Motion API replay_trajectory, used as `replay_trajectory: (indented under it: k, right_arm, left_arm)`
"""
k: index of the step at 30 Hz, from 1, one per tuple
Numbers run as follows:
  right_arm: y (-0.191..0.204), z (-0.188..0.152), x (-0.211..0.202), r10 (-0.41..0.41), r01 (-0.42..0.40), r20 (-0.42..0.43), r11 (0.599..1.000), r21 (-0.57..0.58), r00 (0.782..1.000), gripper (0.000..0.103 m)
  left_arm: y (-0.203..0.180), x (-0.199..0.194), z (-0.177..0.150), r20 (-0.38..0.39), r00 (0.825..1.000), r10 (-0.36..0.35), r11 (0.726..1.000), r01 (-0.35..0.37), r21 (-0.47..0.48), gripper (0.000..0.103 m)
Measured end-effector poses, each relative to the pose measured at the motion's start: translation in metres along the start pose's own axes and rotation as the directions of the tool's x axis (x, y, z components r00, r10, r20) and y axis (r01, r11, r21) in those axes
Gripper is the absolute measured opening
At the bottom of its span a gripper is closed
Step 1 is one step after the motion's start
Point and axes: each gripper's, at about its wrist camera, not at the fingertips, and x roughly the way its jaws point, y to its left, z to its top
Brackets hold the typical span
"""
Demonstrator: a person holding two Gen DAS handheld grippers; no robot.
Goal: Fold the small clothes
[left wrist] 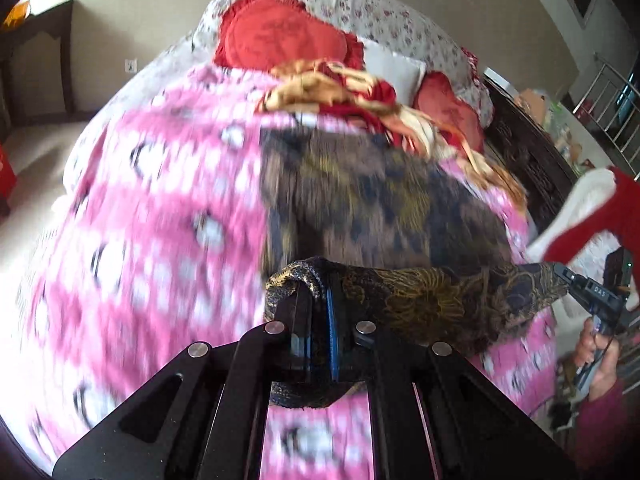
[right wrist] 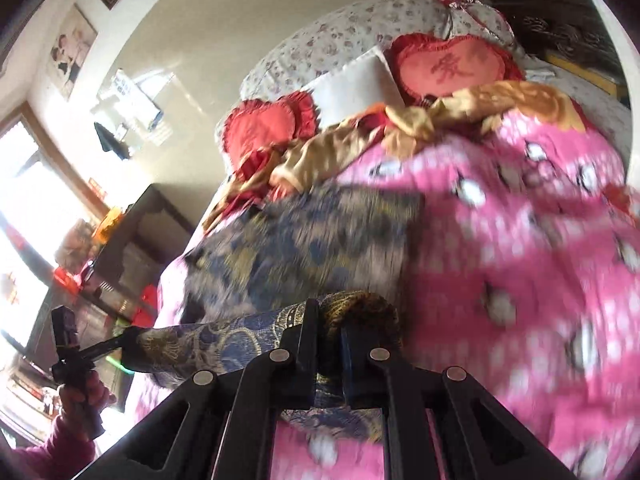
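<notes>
**Cloth lifted by two corners, fold not yet laid**

The left gripper [left wrist: 316, 300] and right gripper [right wrist: 328, 320] are each clamped on a corner of the dark patterned cloth [left wrist: 380, 200], its near edge stretched between them above the pink blanket [left wrist: 160, 200] on the bed. The far part lies on the blanket. The folding seems barely begun; no finished fold shows.

The dark brown and navy fabric garment [left wrist: 384, 208] carries a gold floral and paisley pattern. It lies on a pink bedspread [left wrist: 160, 208] printed with white dots and black-and-white cartoon figures. Behind are red heart-shaped frilled cushions [right wrist: 450, 66], a crumpled gold and red satin cloth [right wrist: 320, 152], and white pillows with small red flower print [left wrist: 372, 12].
</notes>
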Motion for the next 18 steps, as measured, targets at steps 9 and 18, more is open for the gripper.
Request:
replay_trajectory:
  k: [9, 18]
  right_arm:
    - [-0.035, 0.069, 0.092, -0.097, 0.098, -0.019, 0.993, 0.065, 0.995, 0.008]
    - [-0.03, 0.059, 0.058, -0.095, 0.092, 0.072, 0.995, 0.048, 0.993, 0.045]
  left_arm:
    - [0.016, 0.087, 0.078, 0.013, 0.999, 0.052, 0.996, -0.051, -0.079, 0.005]
    - [0.008, 0.07, 0.08, 0.01, 0.999, 0.049, 0.999, -0.049, 0.017, 0.071]
